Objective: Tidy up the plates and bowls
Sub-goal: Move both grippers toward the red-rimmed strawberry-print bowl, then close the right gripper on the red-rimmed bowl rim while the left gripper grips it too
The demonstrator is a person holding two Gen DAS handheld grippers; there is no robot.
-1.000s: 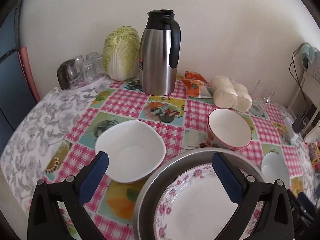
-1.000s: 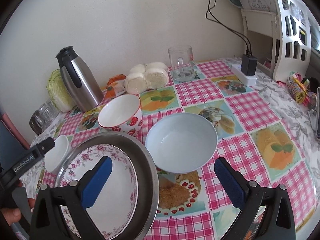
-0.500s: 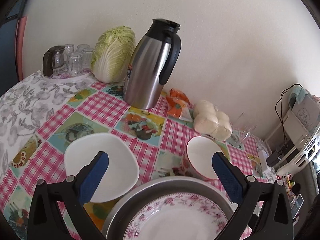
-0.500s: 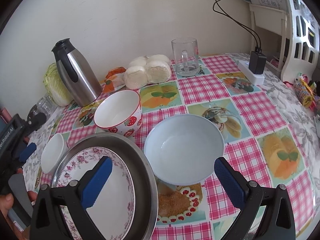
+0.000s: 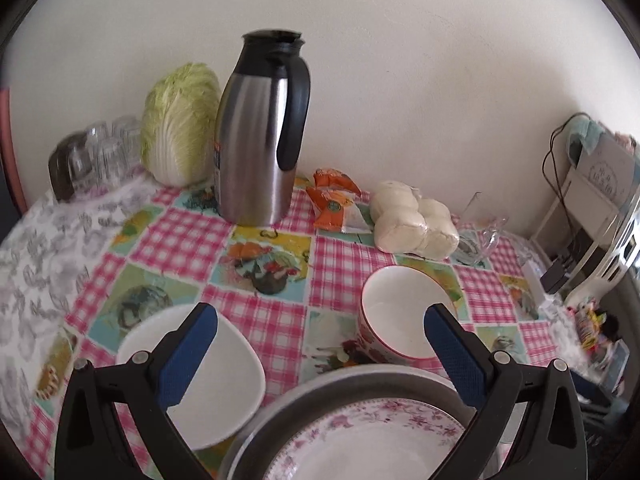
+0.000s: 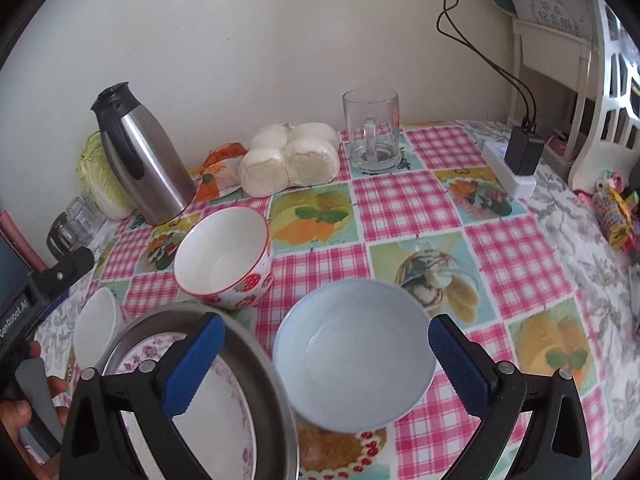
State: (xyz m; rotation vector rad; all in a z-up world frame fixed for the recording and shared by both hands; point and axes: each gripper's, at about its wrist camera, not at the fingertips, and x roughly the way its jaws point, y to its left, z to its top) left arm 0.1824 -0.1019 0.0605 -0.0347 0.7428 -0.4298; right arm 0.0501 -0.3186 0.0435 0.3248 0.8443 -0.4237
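Note:
Four dishes stand on the checked tablecloth. A white squarish bowl is at the left, behind my left finger. A strawberry-patterned bowl stands upright further back. A metal pan holds a floral plate. A light blue bowl sits right of the pan. My left gripper hovers open above the pan's far rim. My right gripper is open, its fingers on either side of the blue bowl without touching it.
A steel thermos, a cabbage, glasses, an orange packet and bagged buns line the back wall. A glass mug, a power strip and snack packs occupy the right side.
The left gripper has swung and drawn back a little over the pan. The right gripper has closed in on the blue bowl. Both stay open and no dish has moved.

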